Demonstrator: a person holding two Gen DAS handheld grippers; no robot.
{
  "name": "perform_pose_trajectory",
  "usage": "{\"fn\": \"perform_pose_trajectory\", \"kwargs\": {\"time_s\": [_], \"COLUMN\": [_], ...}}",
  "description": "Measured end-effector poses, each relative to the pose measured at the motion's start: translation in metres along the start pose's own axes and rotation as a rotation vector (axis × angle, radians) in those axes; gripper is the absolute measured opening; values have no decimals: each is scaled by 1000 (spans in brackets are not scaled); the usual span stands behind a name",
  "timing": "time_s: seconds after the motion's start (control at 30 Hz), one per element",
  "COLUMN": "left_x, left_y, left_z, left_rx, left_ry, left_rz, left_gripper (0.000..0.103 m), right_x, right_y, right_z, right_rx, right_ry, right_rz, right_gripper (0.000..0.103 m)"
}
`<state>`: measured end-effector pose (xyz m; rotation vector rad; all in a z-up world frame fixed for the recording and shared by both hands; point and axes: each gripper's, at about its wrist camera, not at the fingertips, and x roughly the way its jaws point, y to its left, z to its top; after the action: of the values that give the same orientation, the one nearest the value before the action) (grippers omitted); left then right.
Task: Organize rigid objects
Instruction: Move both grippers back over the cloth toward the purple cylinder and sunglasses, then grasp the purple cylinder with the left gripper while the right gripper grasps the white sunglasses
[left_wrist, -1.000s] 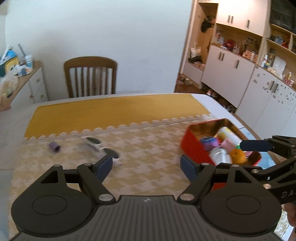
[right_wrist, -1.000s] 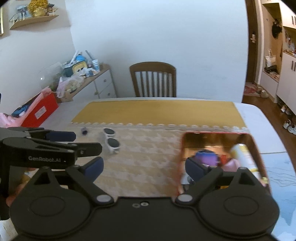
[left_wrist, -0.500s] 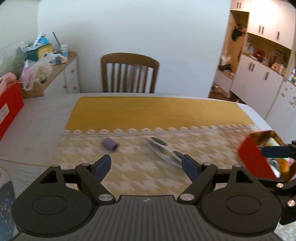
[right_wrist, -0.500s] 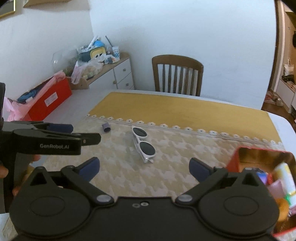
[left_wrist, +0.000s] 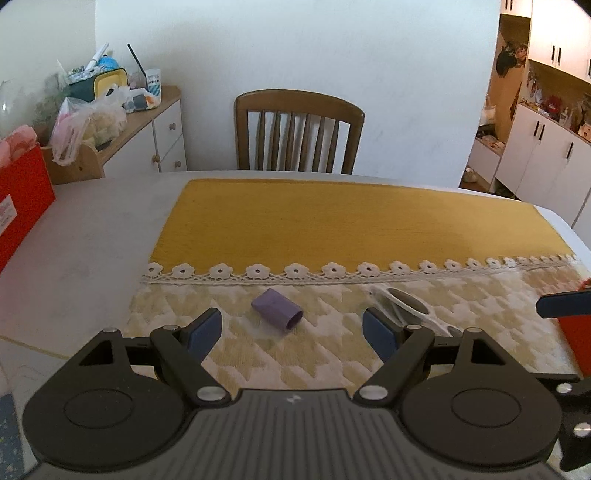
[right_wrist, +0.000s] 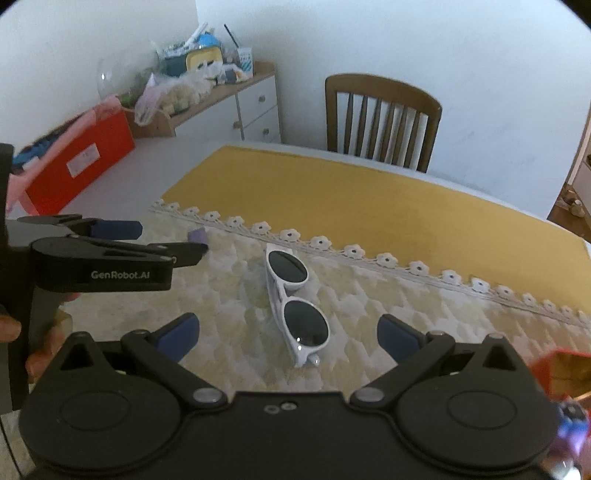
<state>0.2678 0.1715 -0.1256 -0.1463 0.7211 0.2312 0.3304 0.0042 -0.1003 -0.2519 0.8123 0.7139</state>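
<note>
- red box (right_wrist: 79, 162) stands at the far left on the bare grey table (left_wrist: 74, 258), a pink cloth bunched on its top.
- white drawer cabinet (left_wrist: 166, 144) sits behind it against the wall, its top crowded with bags and small containers.
- left gripper (left_wrist: 291, 328) hangs over the near left part of the patterned cloth (left_wrist: 332, 354), jaws spread apart with nothing between the pads; a hand (right_wrist: 22, 343) grips its handle at the left edge of the right wrist view.
- purple tube (left_wrist: 277, 309), short and lying on its side with its open end toward the near right, rests on the patterned cloth just past the gap of the left gripper, touching neither pad.
- wooden chair (left_wrist: 299, 133) stands at the far side of the table, behind the plain yellow half of the cloth and the lace flower trim.
- white sunglasses (right_wrist: 293, 302) lie folded on the patterned cloth to the right of the tube, dark lenses up, one lens nearer than the other.
- right gripper (right_wrist: 288, 334) hovers over the near end of the sunglasses, jaws spread as wide as they go and having just been widening; the frame lies below the gap, clear of both pads.
- red tin (right_wrist: 557, 373) shows only its corner at the near right edge, with blurred coloured items inside.
</note>
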Motion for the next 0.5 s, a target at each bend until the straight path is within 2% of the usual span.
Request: {"fn": "perform_pose_trajectory", "kwargs": {"time_s": [0.3,0.5], "left_x": [35,47], "left_y": [6,3], "left_z": [0,-2], "left_rx": [13,44], "left_ry": [4,-7], "left_rz": [28,33], "left_gripper": [83,83], "right_x": [54,68], "right_y": [-9,-11], "right_z": [17,16], "right_rx": [-38,-41], "right_ry": [83,108], "right_rz": [15,25], "right_gripper": [87,77]}}
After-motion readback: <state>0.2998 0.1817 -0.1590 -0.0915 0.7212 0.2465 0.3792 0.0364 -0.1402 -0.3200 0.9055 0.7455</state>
